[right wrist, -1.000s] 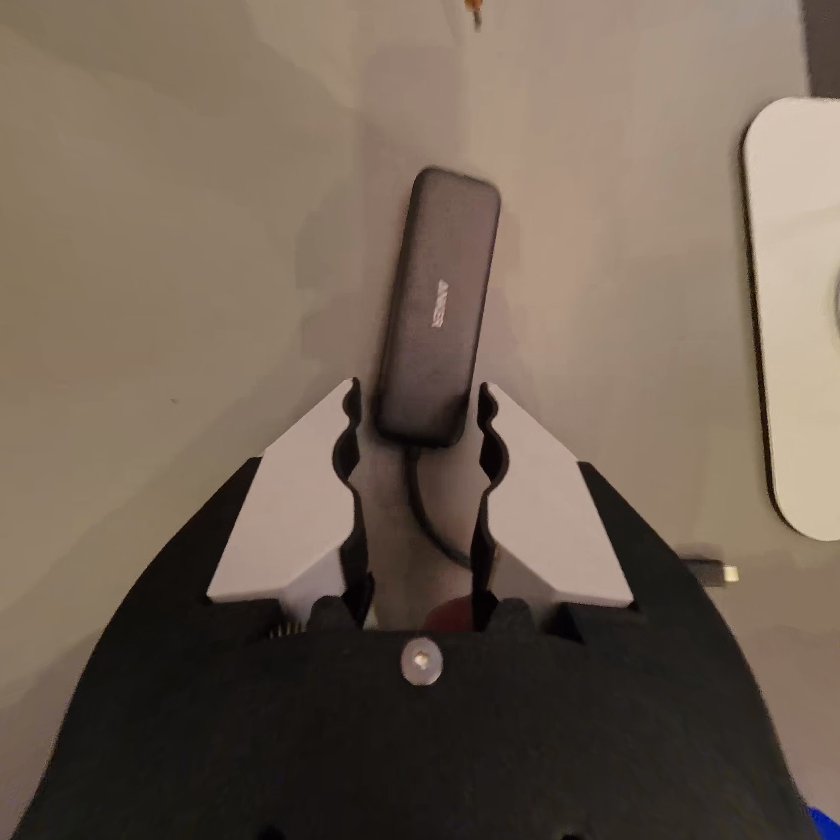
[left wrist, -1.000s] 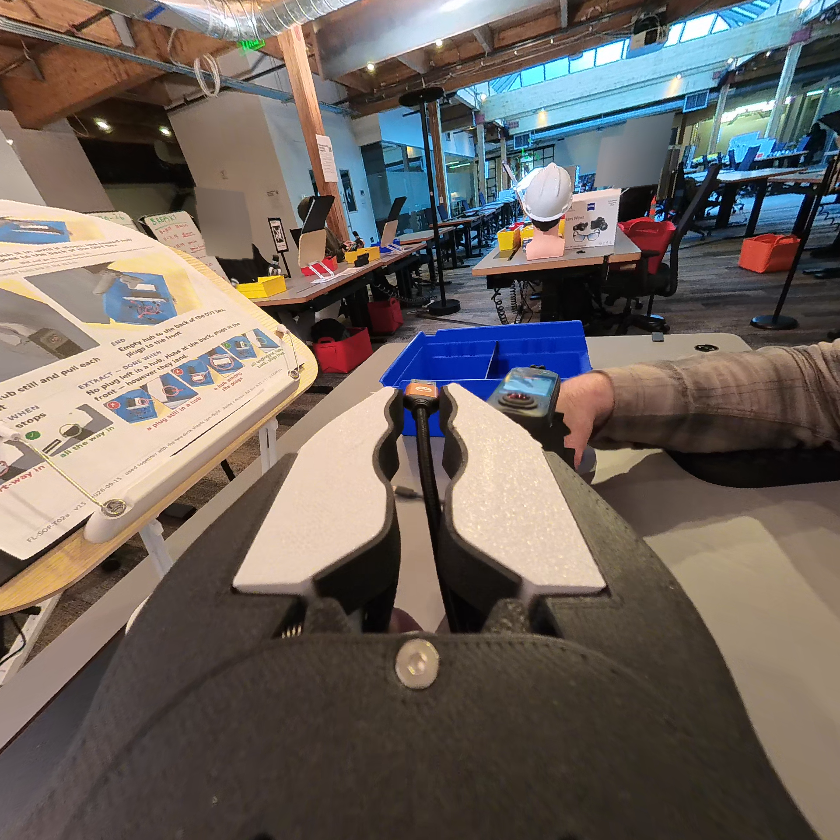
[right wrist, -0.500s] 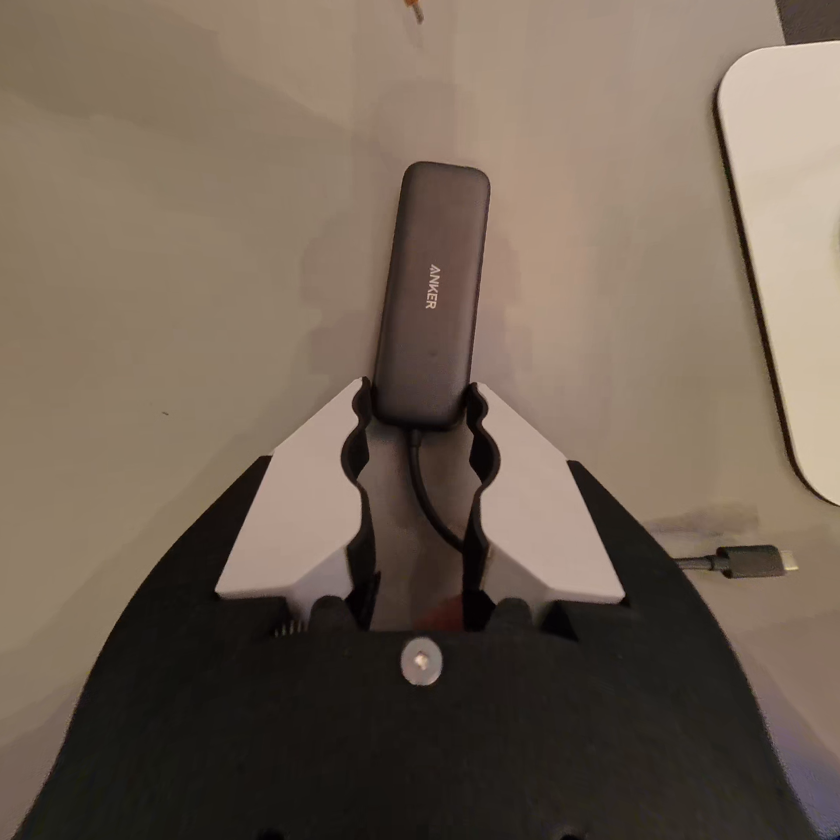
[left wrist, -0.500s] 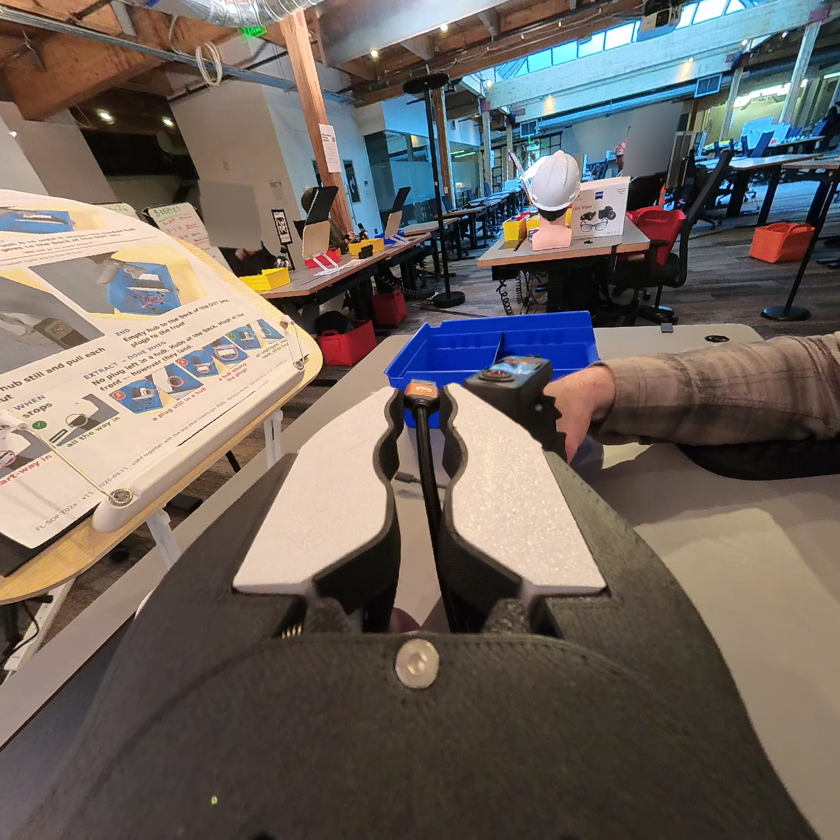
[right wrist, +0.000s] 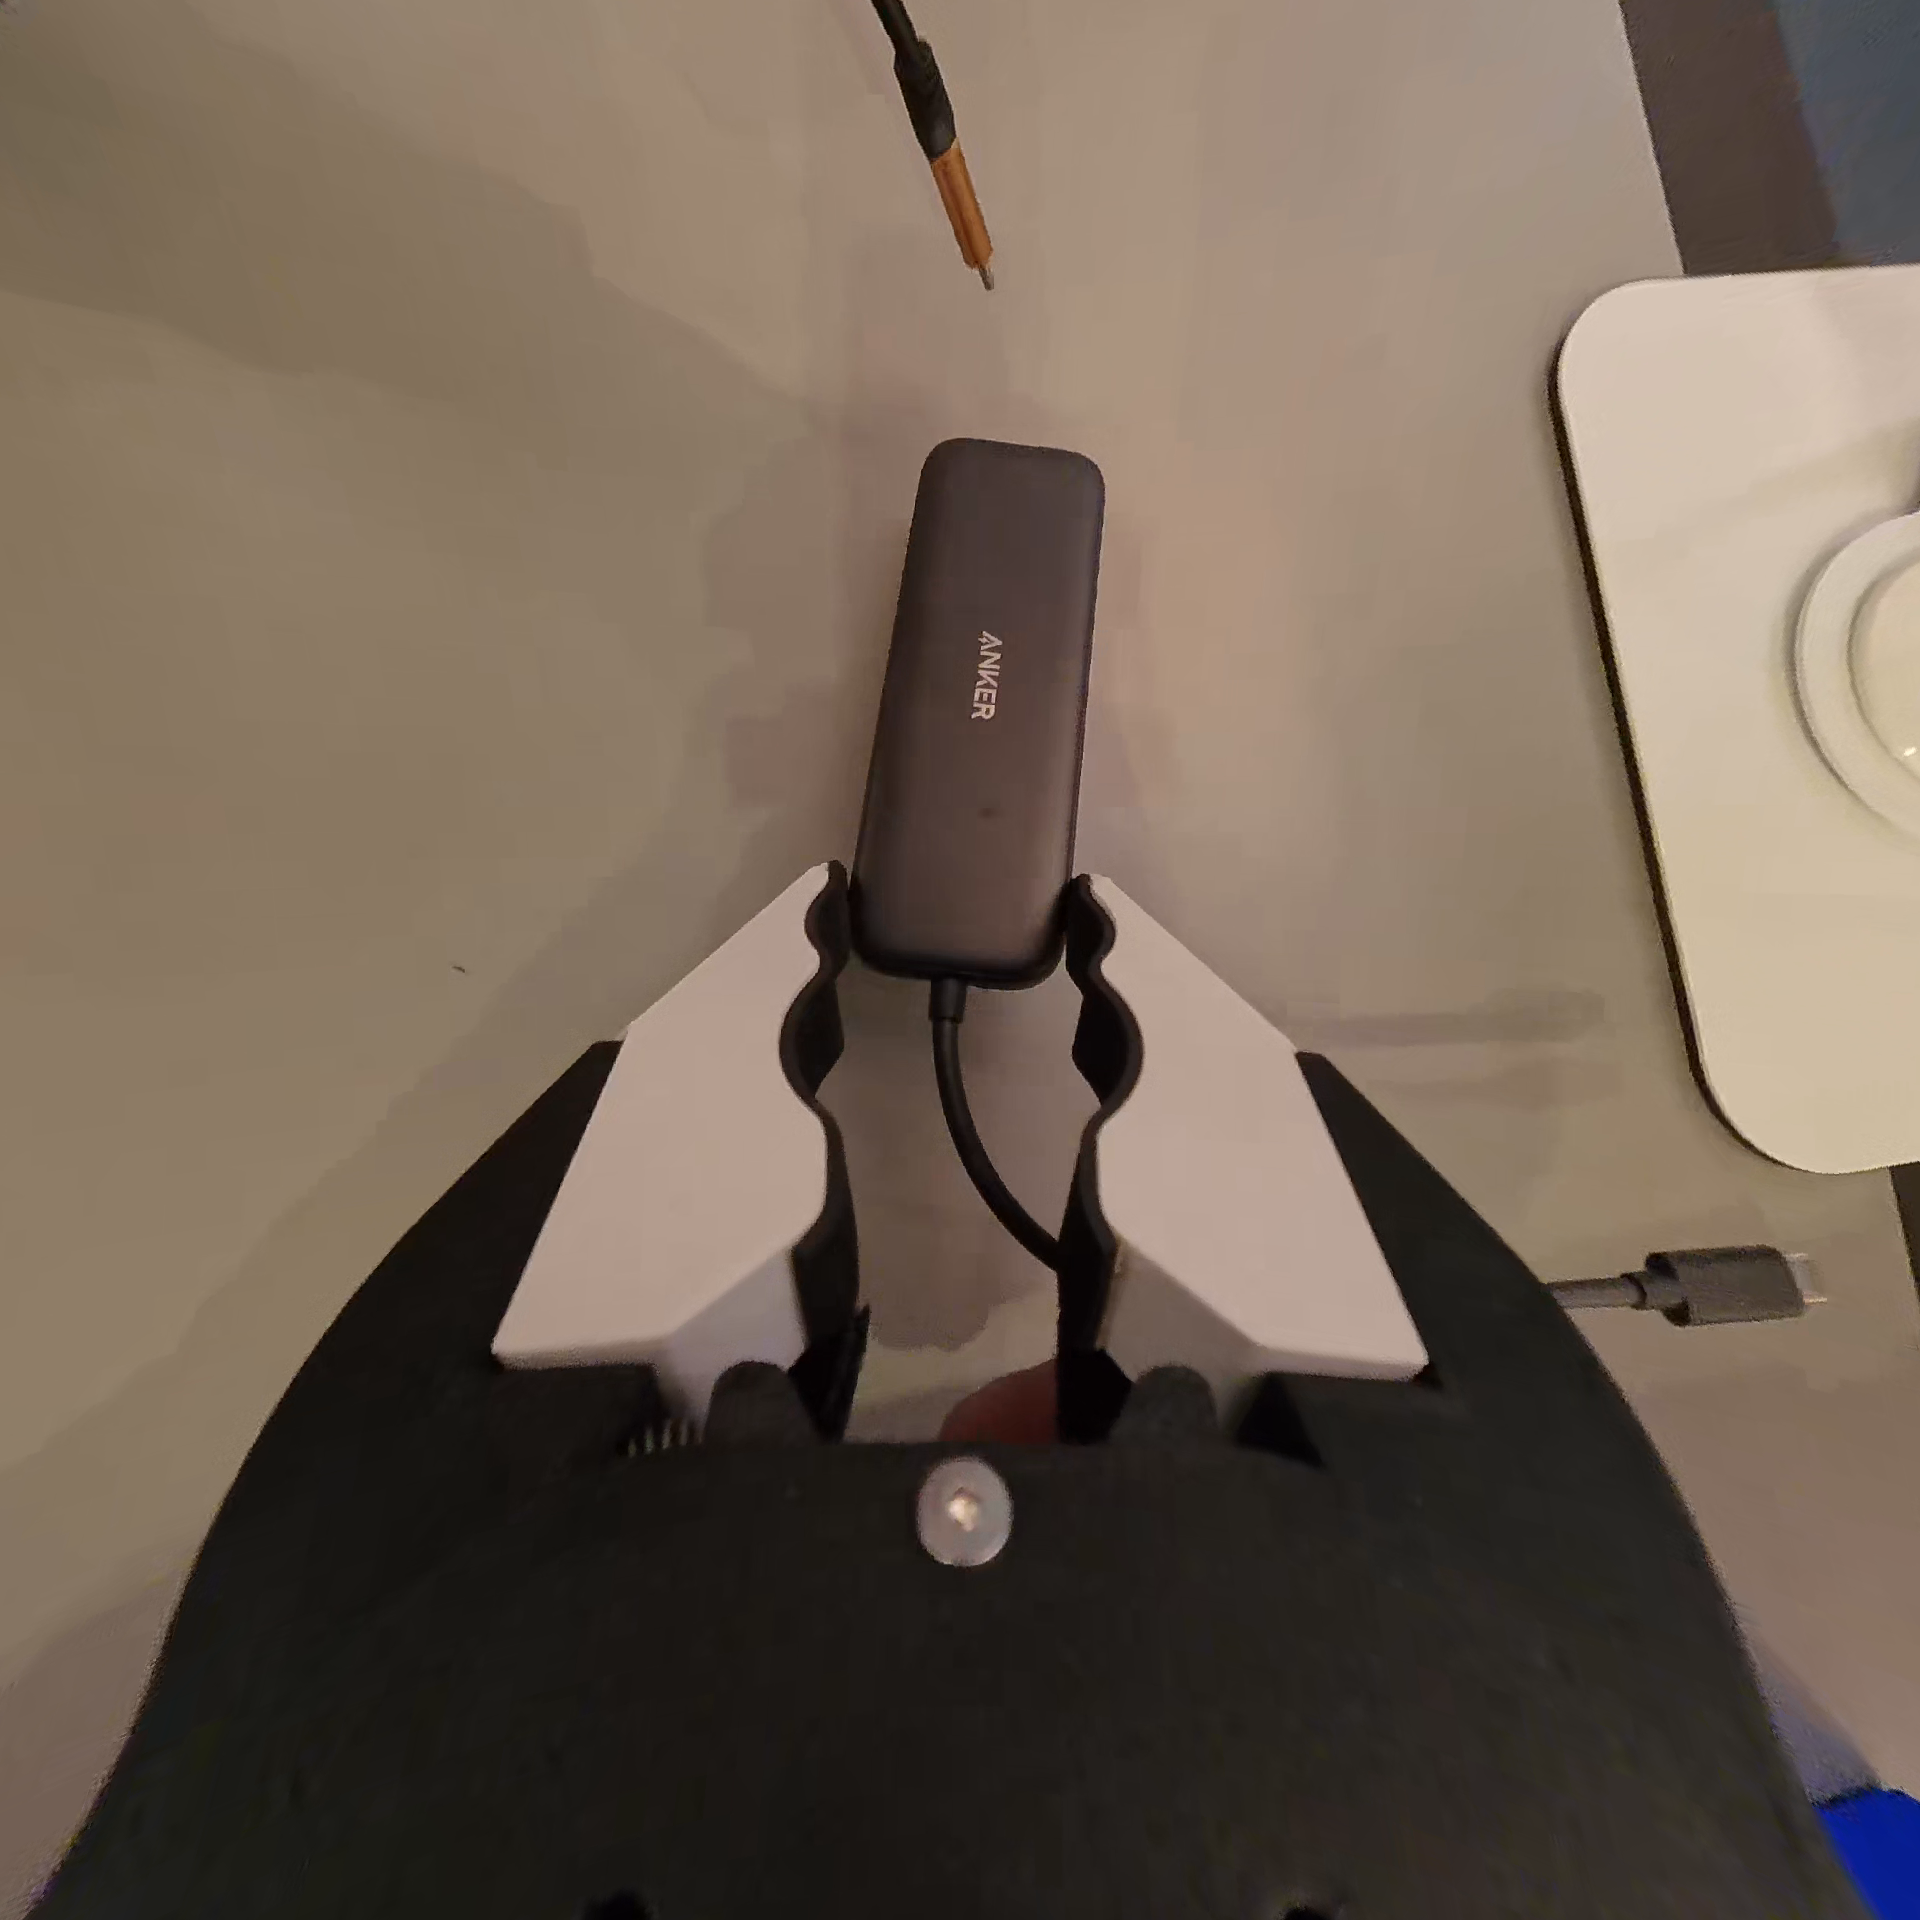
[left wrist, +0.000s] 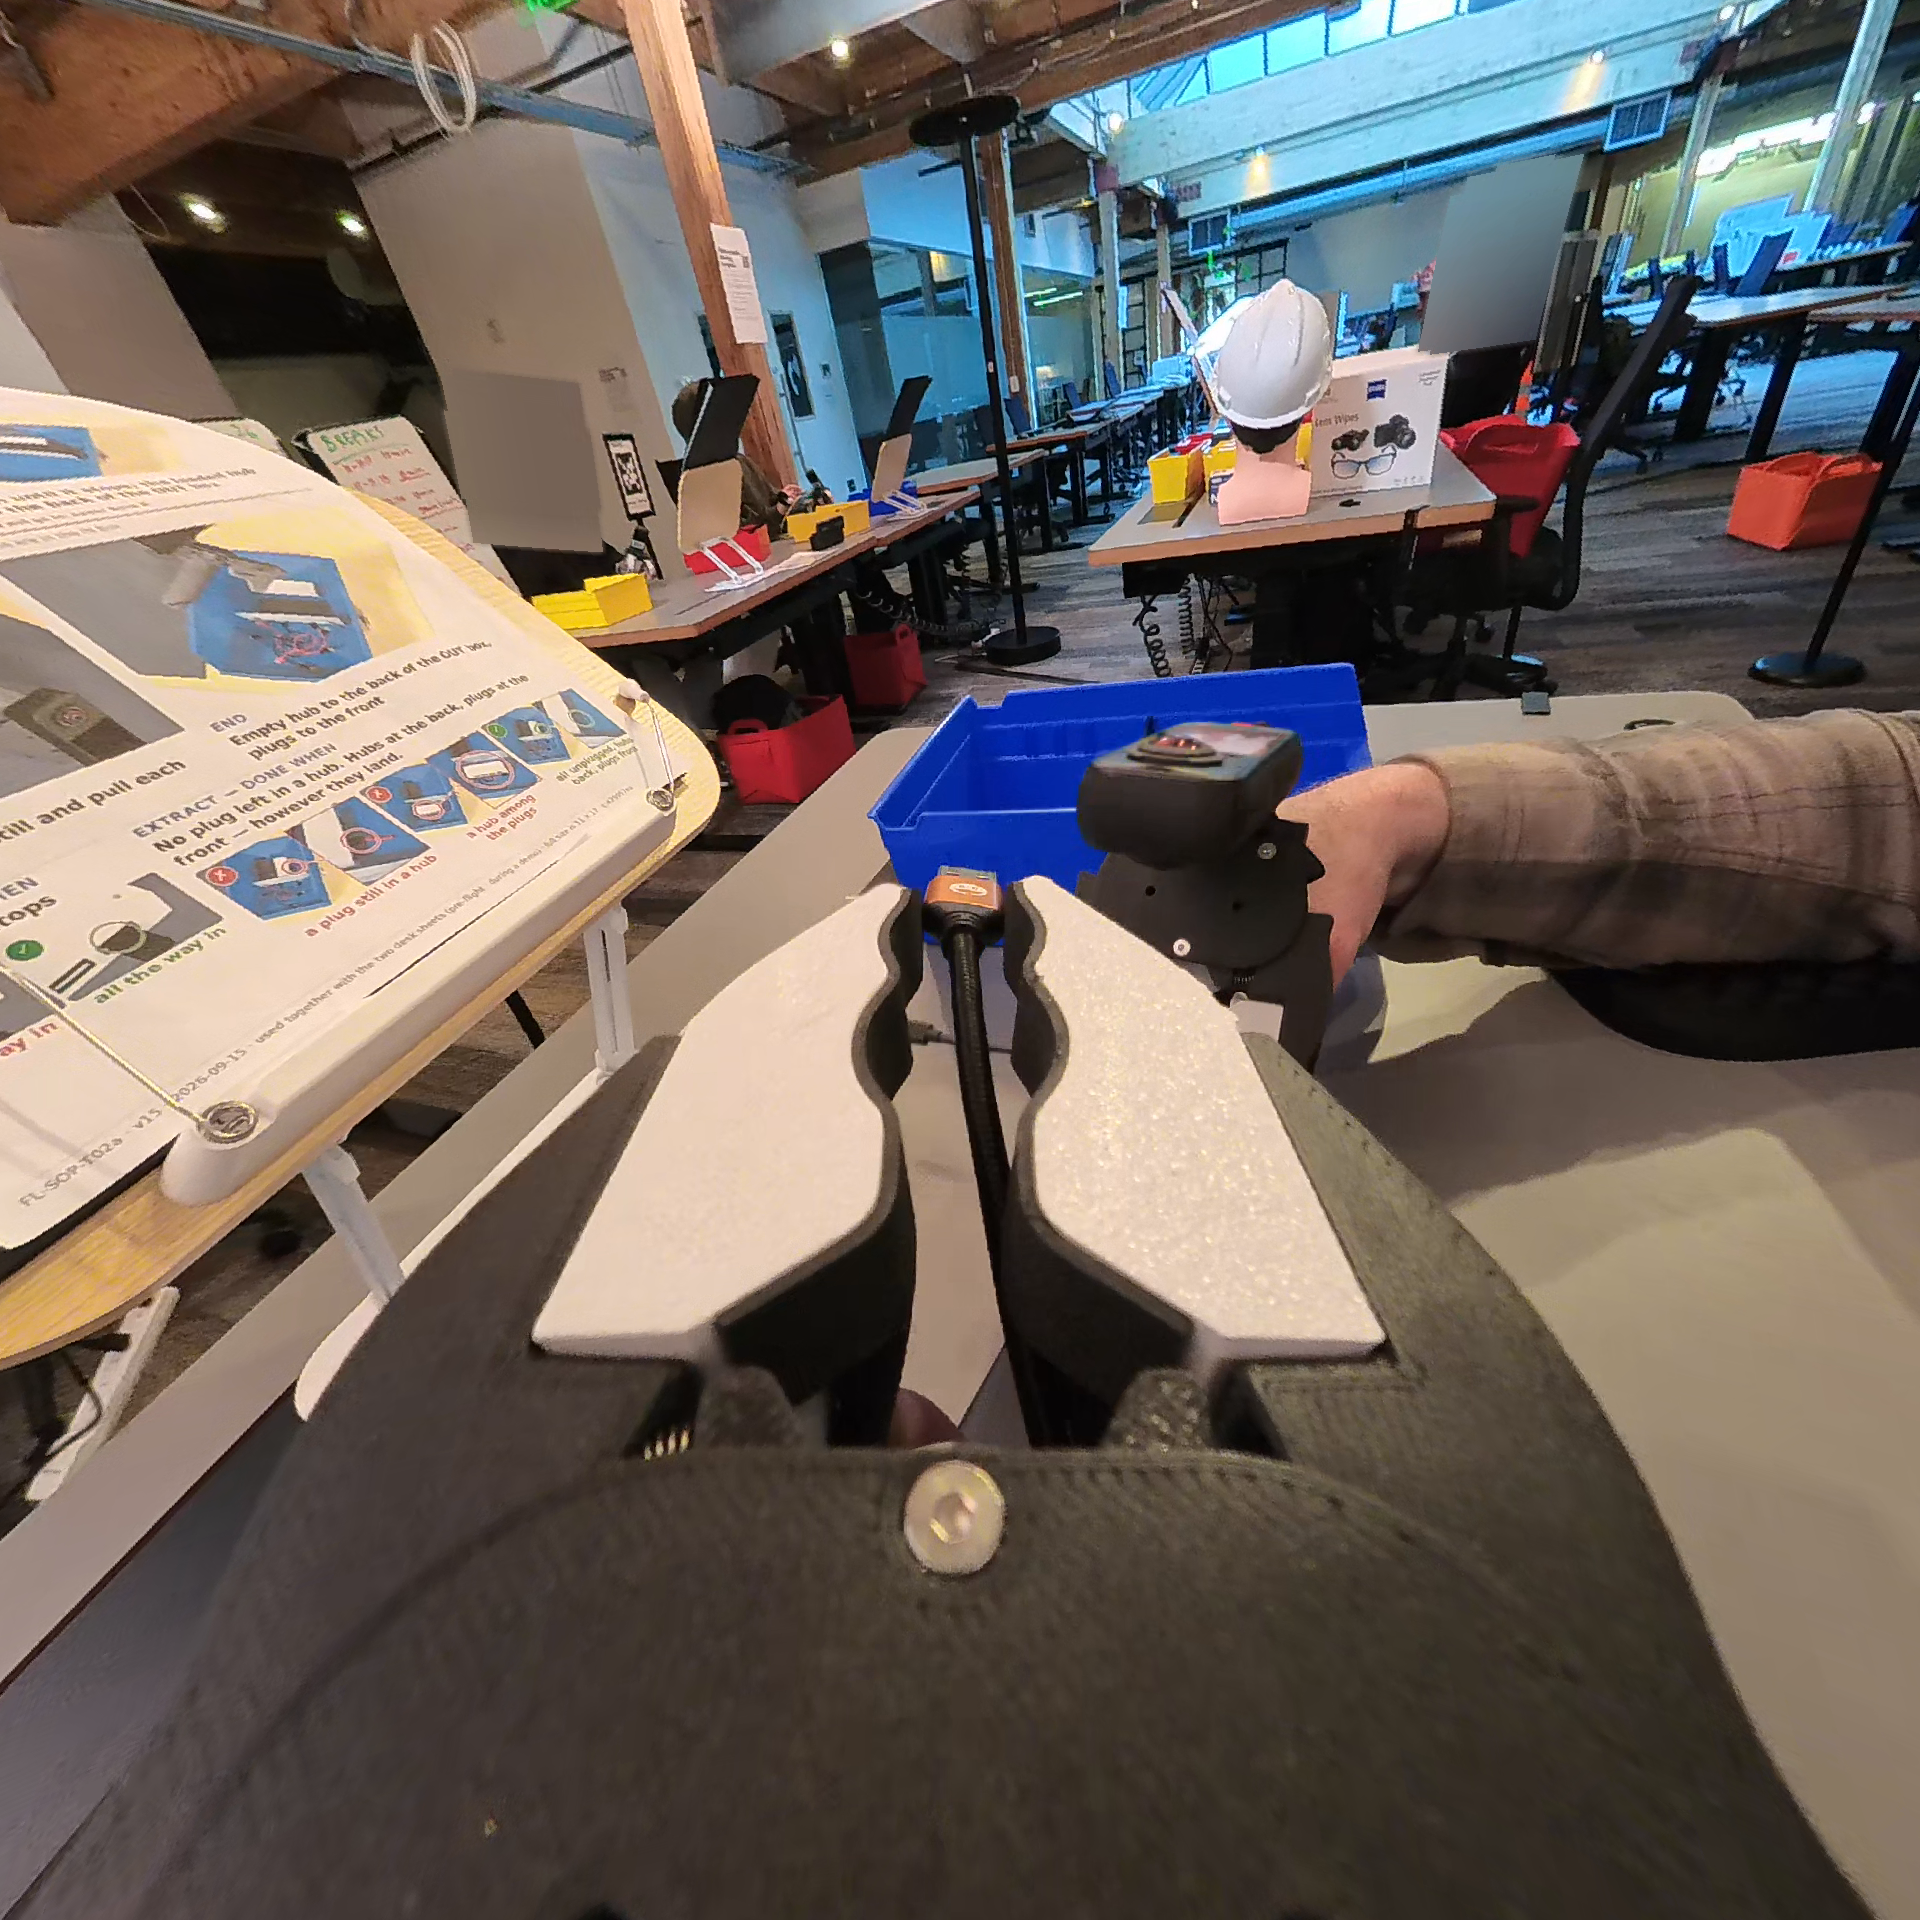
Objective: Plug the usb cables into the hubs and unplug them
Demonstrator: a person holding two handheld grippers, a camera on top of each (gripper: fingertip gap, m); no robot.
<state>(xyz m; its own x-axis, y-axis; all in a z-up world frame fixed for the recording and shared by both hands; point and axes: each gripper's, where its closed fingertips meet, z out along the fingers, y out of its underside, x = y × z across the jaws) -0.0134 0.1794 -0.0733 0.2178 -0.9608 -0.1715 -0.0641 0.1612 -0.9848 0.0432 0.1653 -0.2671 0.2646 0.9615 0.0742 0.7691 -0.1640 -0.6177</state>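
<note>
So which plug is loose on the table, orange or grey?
The grey plug, lying beside the right gripper; the orange plug is clamped in the left gripper.

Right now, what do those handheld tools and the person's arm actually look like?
Each tool, left and right, has a textured black body, two white-topped fingers with wavy black inner pads, and a silver screw at the base. The person's sleeve is grey-brown plaid.

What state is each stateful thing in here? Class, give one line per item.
left gripper: jaws shut on the orange USB plug
right gripper: jaws shut on the dark hub
hub's own cable plug: loose on the table
blue bin: open-topped
</note>
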